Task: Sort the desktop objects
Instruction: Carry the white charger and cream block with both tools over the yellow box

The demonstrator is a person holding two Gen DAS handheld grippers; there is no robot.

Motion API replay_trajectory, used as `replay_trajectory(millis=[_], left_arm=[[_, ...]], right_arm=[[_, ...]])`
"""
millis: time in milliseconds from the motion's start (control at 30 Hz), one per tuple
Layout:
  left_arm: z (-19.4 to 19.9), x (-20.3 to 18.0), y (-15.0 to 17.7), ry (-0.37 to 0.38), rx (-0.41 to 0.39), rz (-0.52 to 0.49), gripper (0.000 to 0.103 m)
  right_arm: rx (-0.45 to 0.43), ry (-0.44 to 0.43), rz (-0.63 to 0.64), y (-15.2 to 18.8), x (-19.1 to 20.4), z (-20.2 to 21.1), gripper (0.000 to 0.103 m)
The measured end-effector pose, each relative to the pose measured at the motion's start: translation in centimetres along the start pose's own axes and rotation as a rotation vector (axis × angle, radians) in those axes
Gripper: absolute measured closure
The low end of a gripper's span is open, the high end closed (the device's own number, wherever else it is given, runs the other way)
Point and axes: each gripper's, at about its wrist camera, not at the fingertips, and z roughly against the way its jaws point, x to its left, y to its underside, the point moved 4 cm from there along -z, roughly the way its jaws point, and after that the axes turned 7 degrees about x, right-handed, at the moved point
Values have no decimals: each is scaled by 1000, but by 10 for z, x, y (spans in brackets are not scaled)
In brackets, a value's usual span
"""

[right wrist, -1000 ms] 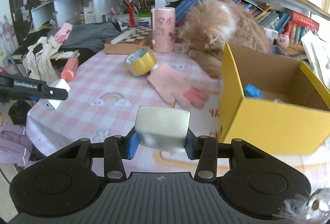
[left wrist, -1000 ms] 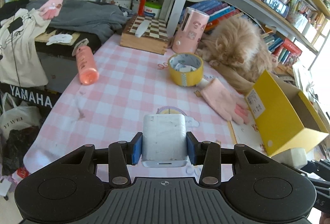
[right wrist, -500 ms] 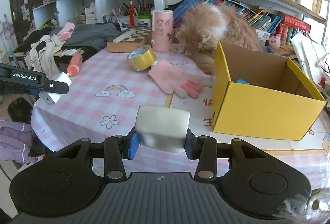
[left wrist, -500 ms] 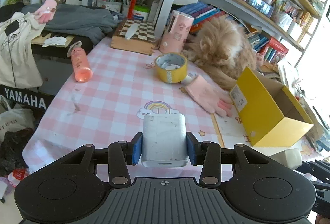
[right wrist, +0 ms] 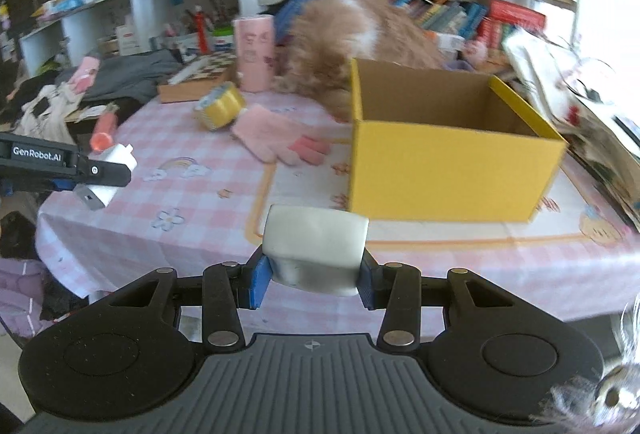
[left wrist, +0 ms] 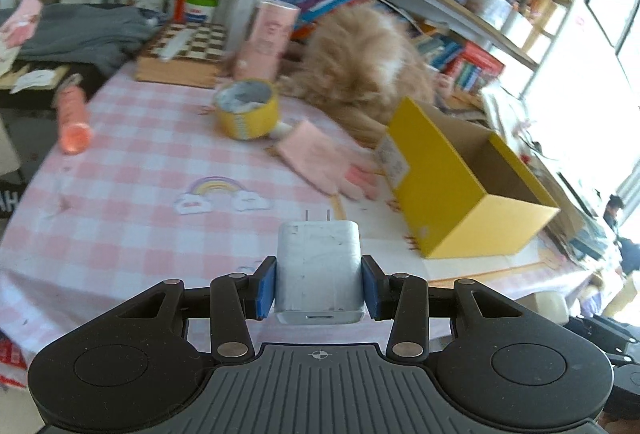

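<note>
Carrying a white plug-in charger [left wrist: 319, 266], prongs forward, the left gripper [left wrist: 319, 288] is clamping it between its blue pads, off the near edge of the pink checked tablecloth [left wrist: 132, 170]. The right gripper [right wrist: 313, 274] is likewise squeezing a pale grey rounded block [right wrist: 315, 246], hanging in front of the yellow box [right wrist: 452, 170]. Both are looking like mid-transport. Next, each item is probably needing lifting over the box's near wall before the jaws part. The glove [right wrist: 272, 138] and tape roll [left wrist: 247, 109] are lying beyond, unsorted.
</note>
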Motion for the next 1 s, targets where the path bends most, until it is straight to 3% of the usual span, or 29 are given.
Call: replay_trajectory(millis=[567,1000], left_arm=[[-10,-64,-18,104,-27,-77,61],[-21,-114,-65,160,-106,-127,61]], right_arm=[[-15,100,-135,9,-60,20,63],[-114,147,-158,-40,-120,26,63]])
